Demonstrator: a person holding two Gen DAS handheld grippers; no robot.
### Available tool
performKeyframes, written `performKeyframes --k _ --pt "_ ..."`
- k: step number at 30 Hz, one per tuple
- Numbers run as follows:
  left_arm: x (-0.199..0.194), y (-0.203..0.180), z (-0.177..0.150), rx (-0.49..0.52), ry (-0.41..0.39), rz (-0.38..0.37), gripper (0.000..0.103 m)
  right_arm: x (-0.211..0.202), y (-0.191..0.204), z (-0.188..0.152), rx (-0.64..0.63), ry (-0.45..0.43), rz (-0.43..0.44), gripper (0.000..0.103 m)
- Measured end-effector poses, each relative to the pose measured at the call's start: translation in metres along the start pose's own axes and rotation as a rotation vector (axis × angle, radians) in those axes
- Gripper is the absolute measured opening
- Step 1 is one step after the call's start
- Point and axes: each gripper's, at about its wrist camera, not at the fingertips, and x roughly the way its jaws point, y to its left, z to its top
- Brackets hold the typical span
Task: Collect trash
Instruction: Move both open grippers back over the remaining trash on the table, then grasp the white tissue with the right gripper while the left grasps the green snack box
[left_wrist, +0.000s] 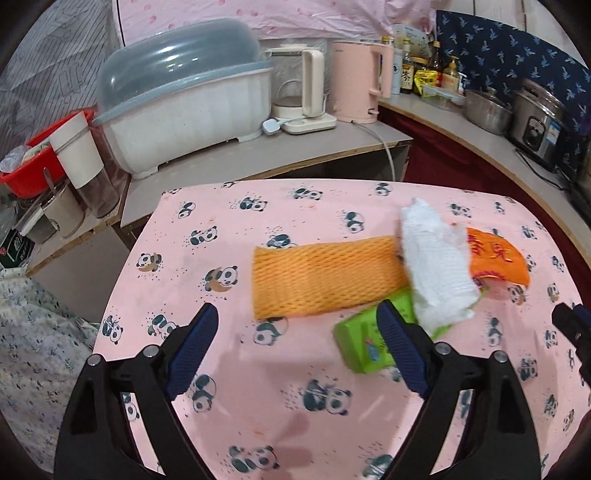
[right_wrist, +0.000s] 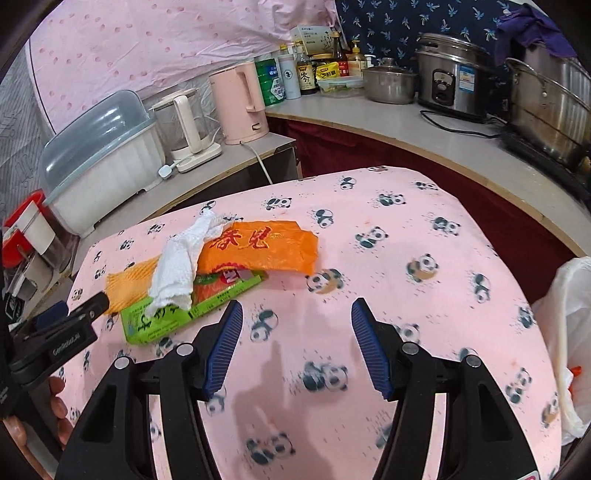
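On the panda-print desk (left_wrist: 221, 369) four pieces of trash lie in one overlapping heap: orange foam net (left_wrist: 325, 275), crumpled white tissue (left_wrist: 436, 266), green carton (left_wrist: 364, 345), orange wrapper (left_wrist: 496, 260).

Handling, judged: all light. Net soft and springy, should compress under a pinch; take it at the near long edge. Tissue limp, will bunch; pinch the raised crumple. Carton flattened, stiffer, slick print; grip an edge. Wrapper thin film, likely slippery.

Left claw (left_wrist: 295, 343): jaws wide apart, nothing between them. Net lies just beyond the fingertips; carton sits beside and partly behind its right finger.

Right claw (right_wrist: 297, 347): jaws apart, empty, over bare cloth. Heap lies ahead and to its left, wrapper nearest, not touching. White plastic bag (right_wrist: 569, 332) hangs at the desk's right edge, probably the bin.
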Motion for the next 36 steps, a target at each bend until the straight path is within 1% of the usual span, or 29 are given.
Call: performKeyframes --k 4,5,7,11,15,17,18,19,20,21,23,24,25,29,36 --pt "0.011 0.002 0.007 0.019 0.003 -0.01 0.085 0.02 0.004 0.012 0.021 0.014 0.01 0.06" --pt "0.013 0.001 0.009 0.027 0.001 -0.005 0.087 0.023 0.006 0.014 0.027 0.016 0.021 0.06" --pt "0.017 0.001 0.01 0.031 0.001 -0.002 0.087 0.029 0.014 0.016 0.025 0.023 0.042 0.06" --pt "0.027 0.011 0.011 -0.004 0.028 -0.003 0.087 0.042 0.044 0.017 -0.017 0.051 0.105 0.06" --pt "0.034 0.024 0.008 -0.03 0.044 0.013 0.087 0.056 0.078 0.015 -0.077 0.067 0.132 0.06" --pt "0.036 0.03 0.008 -0.036 0.047 0.014 0.087 0.064 0.089 0.013 -0.095 0.075 0.136 0.057" --pt "0.037 0.032 0.007 -0.038 0.048 0.015 0.087 0.067 0.092 0.012 -0.105 0.08 0.136 0.051" --pt "0.038 0.033 0.007 -0.04 0.05 0.011 0.087 0.072 0.096 0.011 -0.116 0.09 0.131 0.043" --pt "0.039 0.034 0.007 -0.039 0.053 0.006 0.087 0.076 0.097 0.009 -0.121 0.103 0.128 0.037" --pt "0.039 0.034 0.006 -0.035 0.053 -0.003 0.087 0.08 0.097 0.008 -0.12 0.118 0.127 0.029" --pt "0.038 0.031 0.006 -0.019 0.05 -0.021 0.087 0.081 0.093 0.006 -0.117 0.112 0.121 0.021" --pt "0.037 0.028 0.005 -0.004 0.048 -0.037 0.087 0.081 0.091 0.006 -0.12 0.115 0.12 0.01" --pt "0.036 0.025 0.005 0.014 0.048 -0.057 0.087 0.078 0.089 0.006 -0.119 0.118 0.116 0.006" --pt "0.033 0.005 0.001 0.102 0.054 -0.183 0.088 0.061 0.073 0.005 -0.102 0.095 0.101 0.005" --pt "0.035 -0.036 -0.012 0.302 0.043 -0.33 0.088 0.028 0.028 0.0 -0.027 0.077 0.099 0.005"
